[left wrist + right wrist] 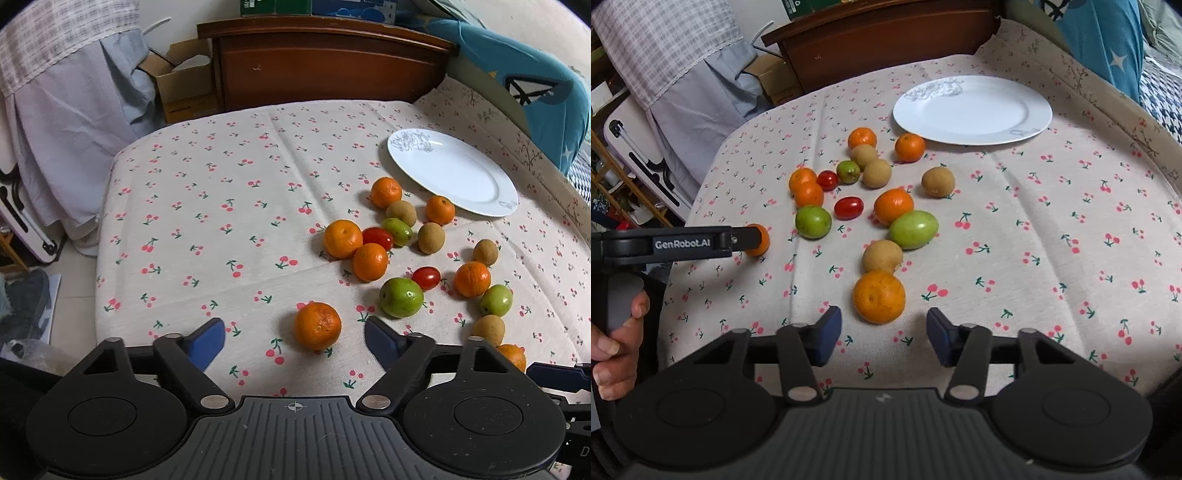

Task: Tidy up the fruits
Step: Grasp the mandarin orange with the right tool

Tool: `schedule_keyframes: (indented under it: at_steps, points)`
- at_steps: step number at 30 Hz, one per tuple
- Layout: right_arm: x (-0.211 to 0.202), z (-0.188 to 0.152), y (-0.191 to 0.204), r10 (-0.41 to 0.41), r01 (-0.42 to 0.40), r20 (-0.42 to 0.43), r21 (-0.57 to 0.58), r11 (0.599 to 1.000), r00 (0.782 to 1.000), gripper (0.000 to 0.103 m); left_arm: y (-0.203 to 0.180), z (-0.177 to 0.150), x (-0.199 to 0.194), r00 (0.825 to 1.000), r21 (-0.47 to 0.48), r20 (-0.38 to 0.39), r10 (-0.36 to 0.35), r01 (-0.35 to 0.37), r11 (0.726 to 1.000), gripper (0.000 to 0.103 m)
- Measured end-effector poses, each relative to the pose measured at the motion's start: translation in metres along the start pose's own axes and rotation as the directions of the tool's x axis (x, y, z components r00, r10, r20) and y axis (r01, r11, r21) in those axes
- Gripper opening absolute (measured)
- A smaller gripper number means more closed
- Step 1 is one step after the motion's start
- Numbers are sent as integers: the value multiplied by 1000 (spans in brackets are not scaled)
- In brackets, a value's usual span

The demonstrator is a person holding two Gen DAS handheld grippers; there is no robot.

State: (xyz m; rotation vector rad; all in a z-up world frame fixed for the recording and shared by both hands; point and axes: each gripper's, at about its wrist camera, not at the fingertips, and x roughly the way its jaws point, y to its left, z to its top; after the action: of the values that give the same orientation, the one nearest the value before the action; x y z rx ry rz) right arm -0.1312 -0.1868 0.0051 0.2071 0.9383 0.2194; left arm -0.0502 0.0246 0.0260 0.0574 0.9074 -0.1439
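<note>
Fruit lies scattered mid-bed, short of the empty white plate (973,110) near the far edge. Left tool (294,341) stands open astride one mandarin (317,325), untouched; right tool (884,334), narrower but open, flanks another mandarin (879,296).

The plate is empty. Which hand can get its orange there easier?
Probably the right gripper: its orange lies nearer the plate, while the left gripper has the farthest orange.

A cherry-print tablecloth (1034,206) carries a white plate (973,110) and scattered fruits (882,206).
</note>
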Motion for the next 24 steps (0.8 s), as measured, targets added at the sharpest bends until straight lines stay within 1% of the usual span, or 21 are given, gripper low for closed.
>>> schedule_keyframes:
  at_steps: [3, 4, 6, 8, 9, 12, 16, 21, 24]
  points:
    - [1, -1, 2, 1, -1, 10, -10, 1000, 1000, 42, -1, 0, 4, 1000, -5, -4, -26, 26, 1000, 74]
    - [2, -1, 2, 2, -1, 12, -12, 1000, 1000, 42, -2, 0, 5, 1000, -3, -2, -31, 31, 1000, 71]
    - [4, -1, 3, 5, -5, 12, -16, 1000, 1000, 36, -5, -1, 9, 1000, 11, -1, -24, 24, 1000, 64]
    - [6, -1, 4, 0, 0, 14, -19, 1000, 1000, 33, -5, -1, 12, 1000, 8, -13, -29, 29, 1000, 48]
    - [6, 0, 4, -3, 4, 17, -21, 1000, 1000, 31, -5, -2, 14, 999, 7, -20, -32, 32, 999, 46]
    - [7, 0, 3, 6, -6, 22, -14, 1000, 1000, 31, -8, -2, 17, 1000, 21, -20, -22, 23, 1000, 43]
    - [6, -1, 3, 9, -9, 29, -12, 1000, 1000, 31, -10, -3, 19, 999, 32, -13, -39, 39, 999, 30]
    - [8, 0, 3, 4, -3, 25, -11, 1000, 1000, 31, -12, -2, 21, 999, 35, -5, -32, 32, 999, 30]
    - [8, 0, 3, 3, -3, 31, -7, 1000, 1000, 33, -11, -2, 21, 999, 32, 0, -35, 35, 999, 30]
